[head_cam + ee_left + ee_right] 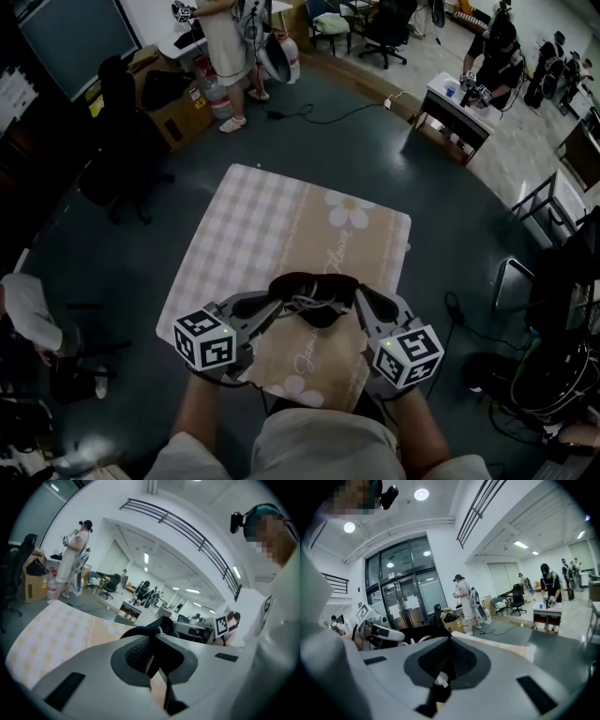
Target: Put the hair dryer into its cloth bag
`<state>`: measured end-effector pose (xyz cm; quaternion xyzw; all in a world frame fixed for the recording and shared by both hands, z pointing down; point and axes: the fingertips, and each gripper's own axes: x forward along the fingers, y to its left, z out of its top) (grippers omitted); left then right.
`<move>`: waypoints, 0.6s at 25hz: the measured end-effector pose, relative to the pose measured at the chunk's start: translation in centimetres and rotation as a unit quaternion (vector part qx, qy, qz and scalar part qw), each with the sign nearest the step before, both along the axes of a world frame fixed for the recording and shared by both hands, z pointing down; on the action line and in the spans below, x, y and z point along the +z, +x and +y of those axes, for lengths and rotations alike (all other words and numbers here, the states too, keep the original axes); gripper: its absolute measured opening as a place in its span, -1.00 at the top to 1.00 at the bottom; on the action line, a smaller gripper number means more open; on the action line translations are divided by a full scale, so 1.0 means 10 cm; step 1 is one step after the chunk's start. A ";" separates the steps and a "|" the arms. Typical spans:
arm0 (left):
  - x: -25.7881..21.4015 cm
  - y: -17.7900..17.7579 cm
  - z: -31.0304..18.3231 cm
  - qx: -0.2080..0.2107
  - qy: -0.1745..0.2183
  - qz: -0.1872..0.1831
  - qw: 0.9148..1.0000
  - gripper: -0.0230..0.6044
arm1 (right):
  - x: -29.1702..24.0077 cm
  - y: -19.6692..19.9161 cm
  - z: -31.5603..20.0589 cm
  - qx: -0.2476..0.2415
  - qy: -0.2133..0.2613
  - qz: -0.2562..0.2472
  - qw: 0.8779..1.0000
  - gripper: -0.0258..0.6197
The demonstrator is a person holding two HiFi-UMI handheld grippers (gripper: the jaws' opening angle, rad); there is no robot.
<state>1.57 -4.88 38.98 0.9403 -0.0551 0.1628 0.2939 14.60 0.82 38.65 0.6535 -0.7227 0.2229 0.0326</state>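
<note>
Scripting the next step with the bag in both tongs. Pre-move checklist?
1. Grip, left tongs: shut on the rim of the cloth bag, ok.
2. Grip, right tongs: shut on the rim beside the white drawstring, ok.
3. Bag mouth held open between the two: ok.
4. Is the hair dryer inside: cannot tell, the mouth shows only dark.
5. Bag hanging clear of the checked mat: cannot tell.

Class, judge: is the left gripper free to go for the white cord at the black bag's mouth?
Probably not yet: the left gripper has its jaws shut on the black bag at its rim, as the right gripper has opposite. The white cord lies near, but that side must be released first.
</note>
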 end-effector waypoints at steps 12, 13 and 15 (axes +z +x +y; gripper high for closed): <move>-0.09 -0.12 -0.17 -0.086 0.097 -0.120 0.984 0.87 | -0.12 -0.31 -0.23 -0.036 -0.024 0.100 0.994 0.85; -0.13 -0.14 -0.17 -0.079 0.098 -0.120 0.985 0.87 | -0.16 -0.29 -0.26 -0.031 -0.020 0.103 0.994 0.85; -0.25 -0.16 -0.22 -0.072 0.059 -0.085 0.992 0.87 | -0.24 -0.25 -0.32 -0.024 -0.006 0.119 0.993 0.85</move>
